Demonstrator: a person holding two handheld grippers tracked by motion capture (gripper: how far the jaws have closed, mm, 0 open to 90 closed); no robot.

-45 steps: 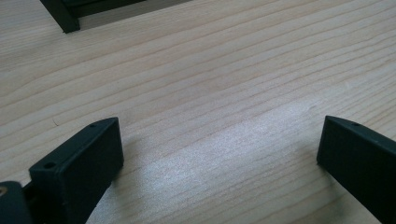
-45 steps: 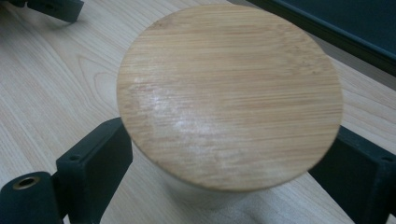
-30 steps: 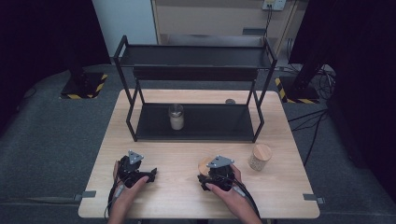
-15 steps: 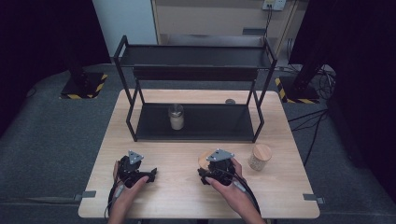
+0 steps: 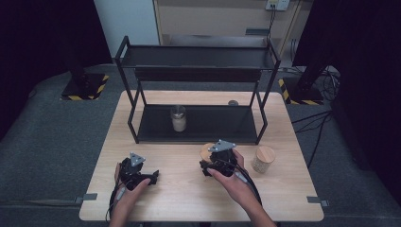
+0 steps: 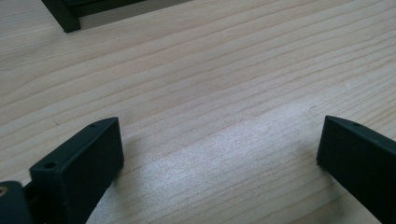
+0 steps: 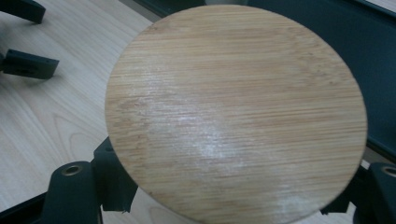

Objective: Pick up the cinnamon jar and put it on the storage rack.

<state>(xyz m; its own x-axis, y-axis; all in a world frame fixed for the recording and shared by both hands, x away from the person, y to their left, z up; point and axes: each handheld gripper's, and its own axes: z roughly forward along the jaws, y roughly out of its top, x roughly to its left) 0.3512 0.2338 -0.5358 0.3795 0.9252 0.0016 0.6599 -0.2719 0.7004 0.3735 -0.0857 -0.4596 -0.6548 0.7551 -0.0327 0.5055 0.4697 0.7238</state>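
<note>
Right claw (image 5: 208,166) is clamped on the round bamboo lid (image 7: 236,109), holding it just above the wooden surface (image 5: 184,189), near the front edge of the black shelf rack (image 5: 198,124). Left claw (image 6: 219,154) sits low over the surface at the near left, jaws wide apart with bare wood between them. A lidded jar (image 5: 263,159) stands to the right.
</note>
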